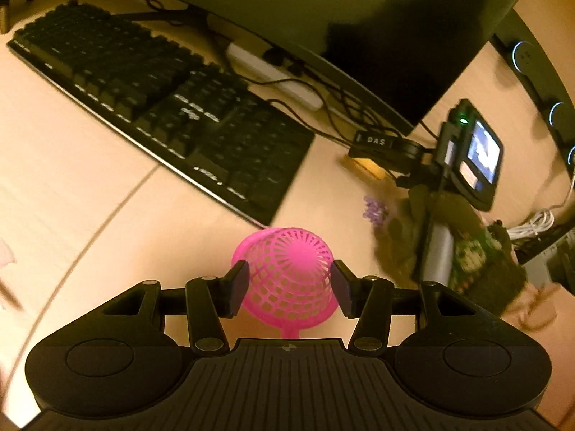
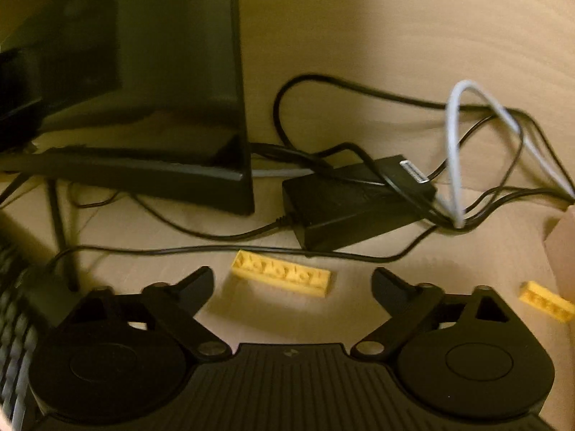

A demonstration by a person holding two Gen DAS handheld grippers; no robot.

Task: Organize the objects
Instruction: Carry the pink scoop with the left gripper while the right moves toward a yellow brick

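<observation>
In the left wrist view my left gripper (image 1: pixel 290 285) is shut on a pink mesh basket (image 1: pixel 287 273), which lies on its side between the pads above the wooden desk (image 1: pixel 72 197). In the right wrist view my right gripper (image 2: pixel 293 283) is open and empty. A long yellow brick (image 2: pixel 282 277) lies on the desk just beyond and between its fingers. A second yellow brick (image 2: pixel 546 305) lies at the far right. In the left wrist view the right gripper's body with its small screen (image 1: pixel 474 154) shows at the right, near small purple pieces (image 1: pixel 375 212).
A black keyboard (image 1: pixel 158 107) lies at the left and a dark monitor (image 1: pixel 359 18) stands behind it. A white power strip (image 1: pixel 273 75) and cables lie under the monitor. In the right wrist view a black power adapter (image 2: pixel 355 201) and tangled cables (image 2: pixel 485 151) lie behind the brick.
</observation>
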